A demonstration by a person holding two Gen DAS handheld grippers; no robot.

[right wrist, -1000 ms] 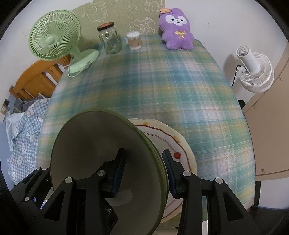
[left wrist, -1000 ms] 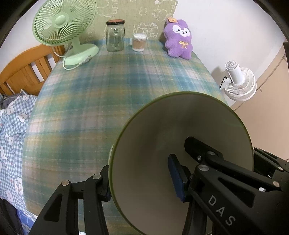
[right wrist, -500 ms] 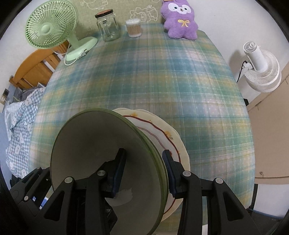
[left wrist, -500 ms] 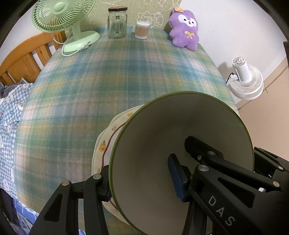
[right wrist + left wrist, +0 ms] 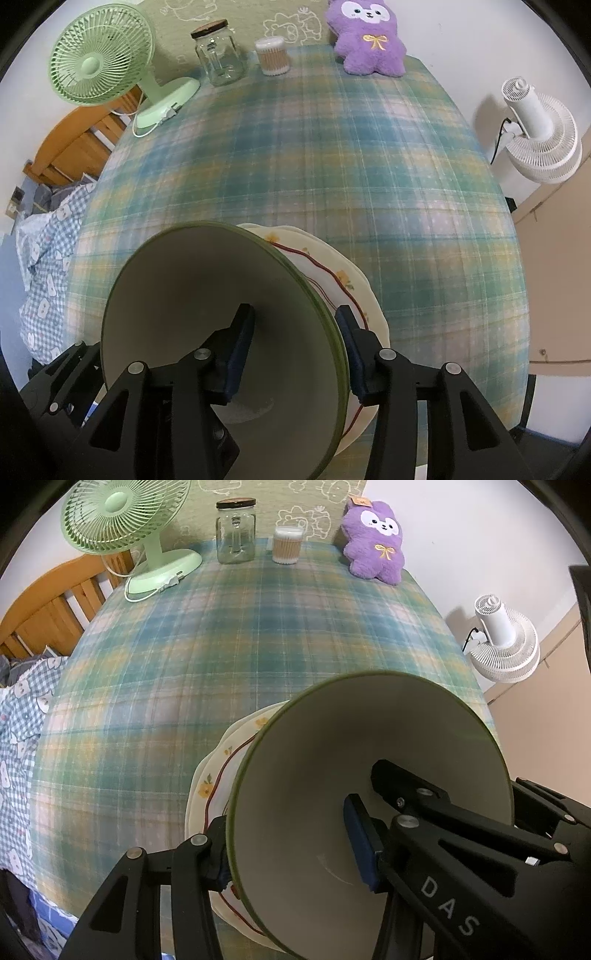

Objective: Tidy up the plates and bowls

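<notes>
Left wrist view: the bowl [image 5: 369, 812], clenched by both the left gripper [image 5: 291, 849] and the right gripper [image 5: 295, 350], now hangs over the flowered plate [image 5: 210, 786] at lower centre, ready for stacking.

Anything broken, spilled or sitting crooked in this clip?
Nothing stands out. Each claw, left and right, grips a green bowl by its rim above the flowered plate. No chips or spills show. The green fan and jar stand upright.
</notes>
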